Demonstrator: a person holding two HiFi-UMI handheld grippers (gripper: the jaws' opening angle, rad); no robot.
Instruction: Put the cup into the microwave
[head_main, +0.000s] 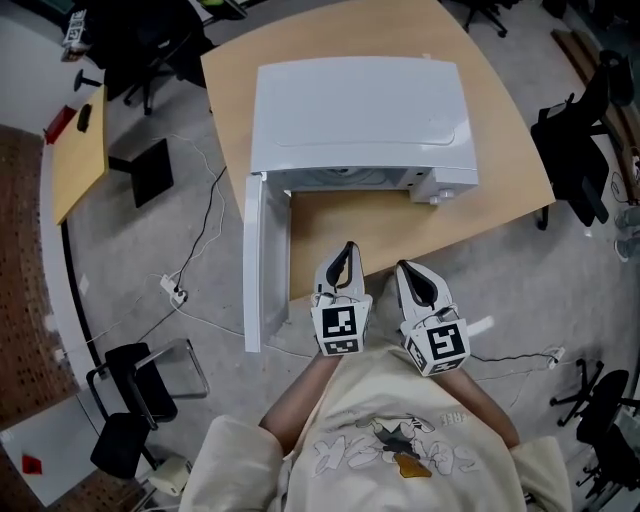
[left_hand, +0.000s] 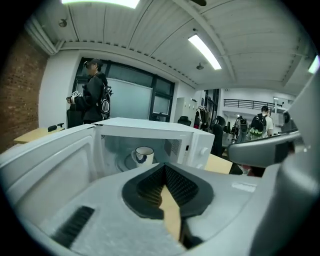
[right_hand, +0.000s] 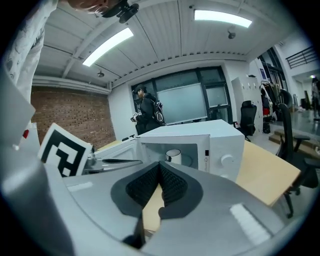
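A white microwave (head_main: 360, 115) stands on the wooden table (head_main: 345, 225), its door (head_main: 255, 262) swung open to the left. Inside it, on the turntable, a white cup (left_hand: 144, 154) with a dark mark stands upright; the right gripper view also shows the cup (right_hand: 173, 155) in the cavity. Both grippers hover side by side at the table's front edge, pointing at the microwave. My left gripper (head_main: 347, 250) is shut with nothing in it, its pads (left_hand: 175, 182) pressed together. My right gripper (head_main: 405, 270) is shut and empty too. In the head view the cup is hidden.
The open door overhangs the table's left front edge. On the floor to the left lie cables and a power strip (head_main: 173, 291), with black chairs (head_main: 135, 395) nearby. Office chairs (head_main: 575, 160) stand at the right. A person (left_hand: 94, 92) stands behind a side table (head_main: 80, 150).
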